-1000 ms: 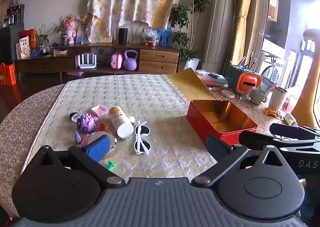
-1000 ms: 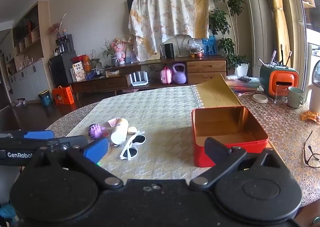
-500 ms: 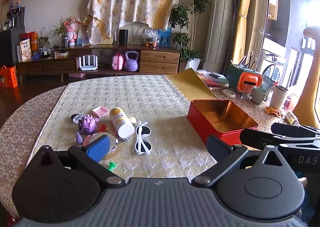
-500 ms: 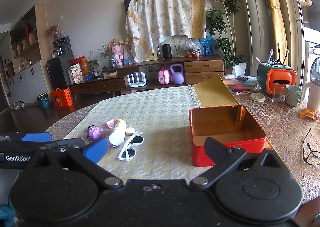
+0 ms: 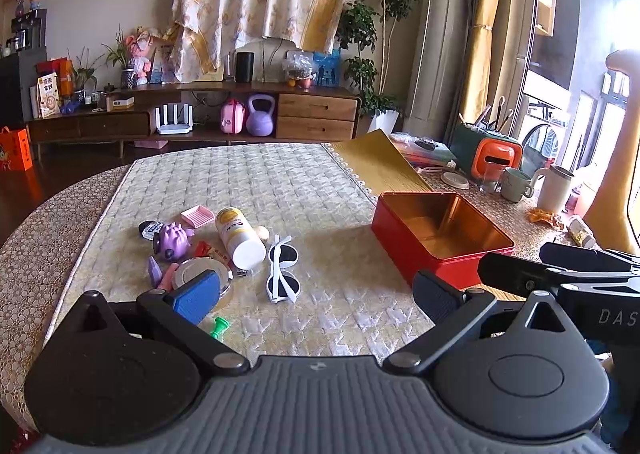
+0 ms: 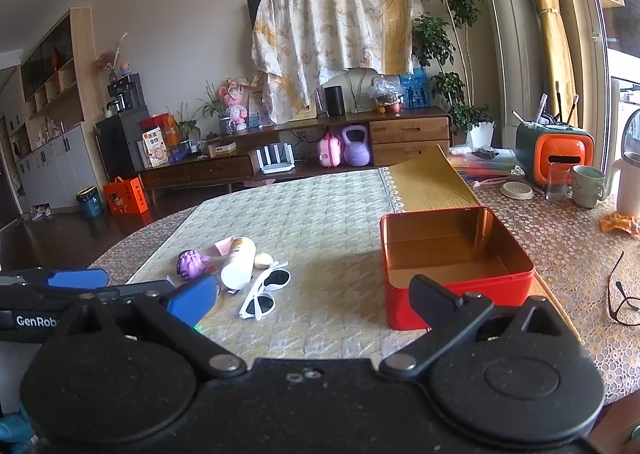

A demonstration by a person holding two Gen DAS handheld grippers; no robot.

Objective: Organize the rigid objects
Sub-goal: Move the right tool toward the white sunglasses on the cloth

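Left tongs spread, right tongs spread, level

Both grippers edge slightly forward: the sunglasses and the red tin sit a little lower and nearer in each view than before.

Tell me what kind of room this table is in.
Most likely a home living room. A long wooden media console runs along the far wall, with a cloth-draped screen above it, a potted tree stands in the corner, and mugs sit on the table.
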